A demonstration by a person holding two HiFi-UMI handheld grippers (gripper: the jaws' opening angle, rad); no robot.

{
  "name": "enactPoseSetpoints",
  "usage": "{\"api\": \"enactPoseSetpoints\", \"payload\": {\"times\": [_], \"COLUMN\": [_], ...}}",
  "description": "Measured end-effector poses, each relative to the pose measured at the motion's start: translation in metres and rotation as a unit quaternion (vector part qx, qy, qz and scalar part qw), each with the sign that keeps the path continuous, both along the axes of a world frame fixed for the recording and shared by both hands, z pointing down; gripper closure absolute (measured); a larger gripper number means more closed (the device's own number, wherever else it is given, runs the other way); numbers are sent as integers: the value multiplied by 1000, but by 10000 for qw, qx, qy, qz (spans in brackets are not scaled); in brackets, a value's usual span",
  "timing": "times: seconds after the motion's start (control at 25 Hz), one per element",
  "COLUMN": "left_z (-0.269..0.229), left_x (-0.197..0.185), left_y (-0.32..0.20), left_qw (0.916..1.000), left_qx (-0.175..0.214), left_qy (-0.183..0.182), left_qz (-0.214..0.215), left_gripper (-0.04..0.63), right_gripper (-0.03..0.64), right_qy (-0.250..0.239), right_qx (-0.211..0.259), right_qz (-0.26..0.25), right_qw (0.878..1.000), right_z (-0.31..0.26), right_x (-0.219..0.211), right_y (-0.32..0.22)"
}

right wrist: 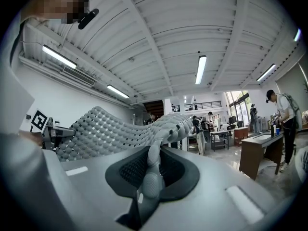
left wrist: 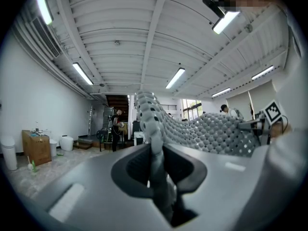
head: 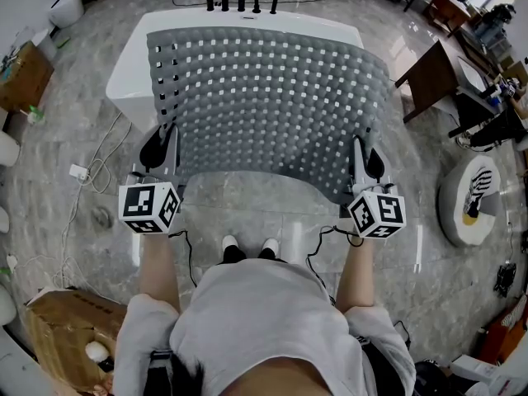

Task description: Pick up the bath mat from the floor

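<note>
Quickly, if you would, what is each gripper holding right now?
Left gripper: jaws closed on the near left edge of the bath mat.
Right gripper: jaws closed on its near right edge.

No word, number or brand can be read anywhere here. The only sign-like marks are black-and-white square code patterns, without letters, on the left cube (head: 148,207) of the left gripper (head: 162,145) and the right cube (head: 377,214) of the right gripper (head: 368,159). A round floor piece (head: 472,198) bears a black striped drawing, no legible lettering.
</note>
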State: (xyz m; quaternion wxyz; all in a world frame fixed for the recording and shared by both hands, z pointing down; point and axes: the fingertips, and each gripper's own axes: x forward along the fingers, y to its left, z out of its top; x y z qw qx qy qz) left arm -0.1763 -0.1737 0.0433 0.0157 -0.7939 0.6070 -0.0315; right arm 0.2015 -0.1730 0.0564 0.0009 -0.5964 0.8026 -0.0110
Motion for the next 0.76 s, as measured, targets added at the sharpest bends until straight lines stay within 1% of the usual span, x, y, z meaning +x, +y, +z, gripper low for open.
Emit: {"api": "enactPoseSetpoints", "payload": {"times": [0.16, 0.36, 0.56, 0.76], "left_z": [1, -5, -3, -9], "left_x": [-5, 1, -11, -11], "left_y": [-1, 1, -3, -2], "left_qw": [10000, 10000, 10000, 10000], "left_qx": [10, 26, 32, 56], "left_qy": [13, -5, 14, 8], "left_qz": [-9, -32, -36, -51], "left_gripper": [538, 538, 538, 538], "right_gripper": [575, 575, 575, 575], "right_qy": [10, 33, 72, 54], "right_qx": [14, 45, 68, 98], "right_qz": [16, 19, 21, 23], "right_qw": [10000, 10000, 9999, 9999], "right_z": [1, -6, -7, -13], "right_x": [-3, 4, -9, -8], "right_y": [-1, -1, -5, -5]}}
